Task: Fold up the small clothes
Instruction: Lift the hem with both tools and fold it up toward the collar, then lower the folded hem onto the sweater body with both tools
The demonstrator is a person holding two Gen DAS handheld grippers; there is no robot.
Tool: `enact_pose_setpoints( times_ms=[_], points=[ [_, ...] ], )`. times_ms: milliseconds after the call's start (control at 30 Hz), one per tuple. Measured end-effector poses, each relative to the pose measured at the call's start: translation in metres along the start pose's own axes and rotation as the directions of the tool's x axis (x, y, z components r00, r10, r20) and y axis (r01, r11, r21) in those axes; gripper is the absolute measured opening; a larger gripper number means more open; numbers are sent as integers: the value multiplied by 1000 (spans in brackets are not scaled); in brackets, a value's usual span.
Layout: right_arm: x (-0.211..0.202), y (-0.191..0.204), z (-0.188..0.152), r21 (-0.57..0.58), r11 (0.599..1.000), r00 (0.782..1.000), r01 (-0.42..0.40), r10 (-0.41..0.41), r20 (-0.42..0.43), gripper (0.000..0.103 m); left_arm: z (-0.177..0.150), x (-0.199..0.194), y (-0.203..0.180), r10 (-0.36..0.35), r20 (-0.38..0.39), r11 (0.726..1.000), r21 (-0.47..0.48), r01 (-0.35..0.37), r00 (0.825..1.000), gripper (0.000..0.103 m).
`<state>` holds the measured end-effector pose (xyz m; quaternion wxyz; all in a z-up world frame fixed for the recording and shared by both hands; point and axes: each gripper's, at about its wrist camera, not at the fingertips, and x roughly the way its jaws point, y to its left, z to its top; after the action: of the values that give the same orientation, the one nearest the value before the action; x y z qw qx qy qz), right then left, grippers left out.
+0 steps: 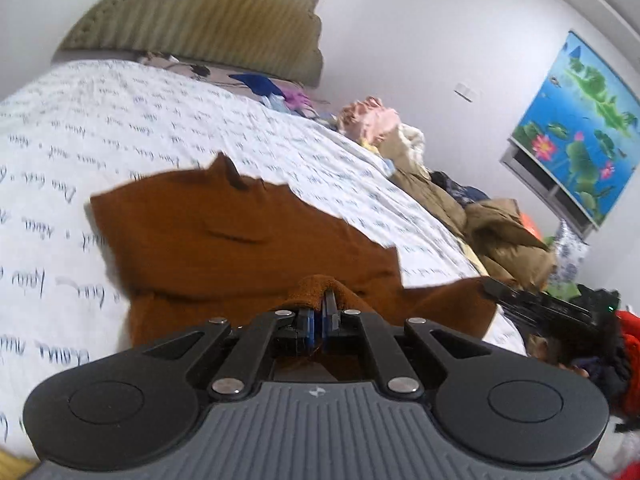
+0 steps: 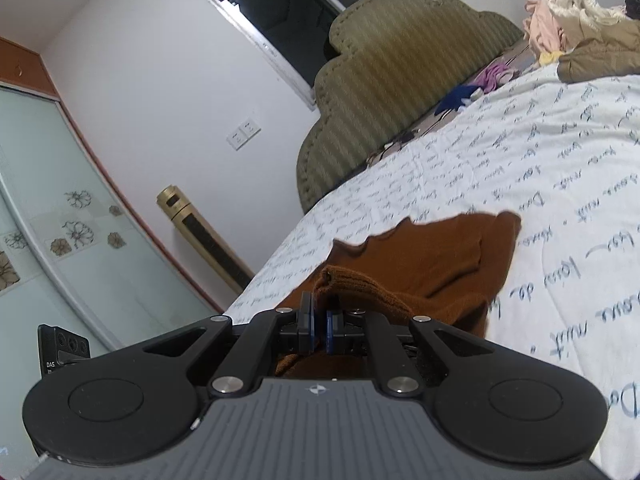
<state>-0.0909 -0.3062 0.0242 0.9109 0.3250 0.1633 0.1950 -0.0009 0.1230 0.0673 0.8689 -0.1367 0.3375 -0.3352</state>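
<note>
A small rust-brown knitted garment (image 1: 240, 240) lies spread on the white bedspread with blue script (image 1: 100, 120). My left gripper (image 1: 322, 304) is shut on a bunched edge of it, the cloth humped over the pads. In the left wrist view the other gripper's black fingers (image 1: 520, 300) reach in from the right at another corner of the brown cloth. In the right wrist view my right gripper (image 2: 320, 312) is shut on a ribbed edge of the same garment (image 2: 432, 260), lifted off the bedspread (image 2: 520, 168).
An olive padded headboard (image 1: 208, 12) stands at the bed's far end. Loose clothes are heaped along the bed's far side (image 1: 440, 184), with small purple and blue items (image 2: 476, 84) near the headboard. A gold tower unit (image 2: 200, 232) and a glass wardrobe door (image 2: 60, 240) stand beside the bed.
</note>
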Motion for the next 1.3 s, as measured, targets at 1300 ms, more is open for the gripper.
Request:
enact_pose_setpoints(
  times_ms=[1300],
  points=[
    [231,-103,62,136,923,930,360,-346,-122,30,123,188,143,96,-100,859,-494,-133,990,4]
  ],
)
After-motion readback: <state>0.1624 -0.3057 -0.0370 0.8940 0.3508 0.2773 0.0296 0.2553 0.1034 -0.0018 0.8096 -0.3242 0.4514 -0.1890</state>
